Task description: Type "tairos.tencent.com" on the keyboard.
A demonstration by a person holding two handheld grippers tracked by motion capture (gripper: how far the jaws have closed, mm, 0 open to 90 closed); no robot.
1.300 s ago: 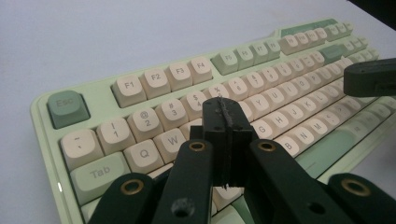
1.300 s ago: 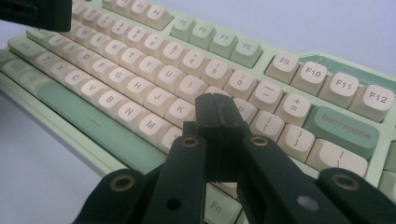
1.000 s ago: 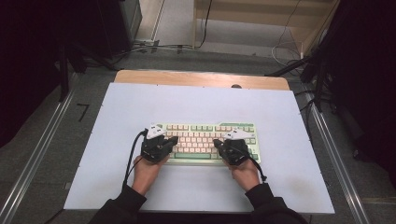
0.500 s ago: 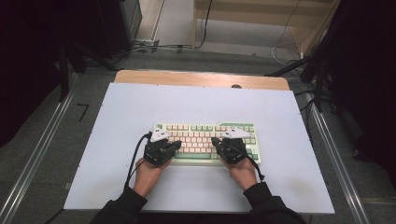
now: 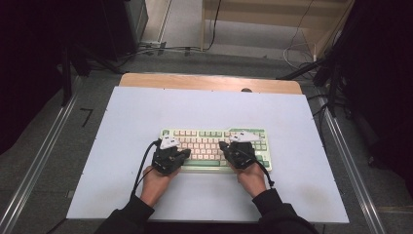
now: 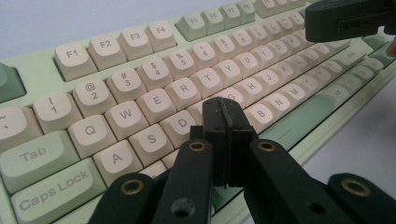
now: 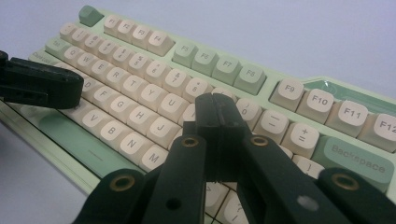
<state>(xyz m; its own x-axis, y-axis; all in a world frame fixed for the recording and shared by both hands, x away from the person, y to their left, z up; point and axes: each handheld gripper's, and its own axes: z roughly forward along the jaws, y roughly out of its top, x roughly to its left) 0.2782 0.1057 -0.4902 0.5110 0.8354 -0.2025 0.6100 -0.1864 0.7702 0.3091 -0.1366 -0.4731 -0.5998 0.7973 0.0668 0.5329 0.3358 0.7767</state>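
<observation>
A pale mat covered the table, a wooden edge showing at its far side, with grey floor and cables beyond. The keyboard lay near the mat's middle. Both sleeved forearms reached in from below, the left hand and right hand each gripping a tool over the keys. The left gripper had its jaws pressed together above the F–G keys, perhaps touching them. The right gripper was likewise closed, empty, over the I–K keys.

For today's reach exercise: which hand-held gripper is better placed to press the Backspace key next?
Right, probably. The right hand-held gripper hangs over the keyboard's right half, jaws shut, with Backspace just beside its tips. The left hand-held gripper sits near D and F.
</observation>
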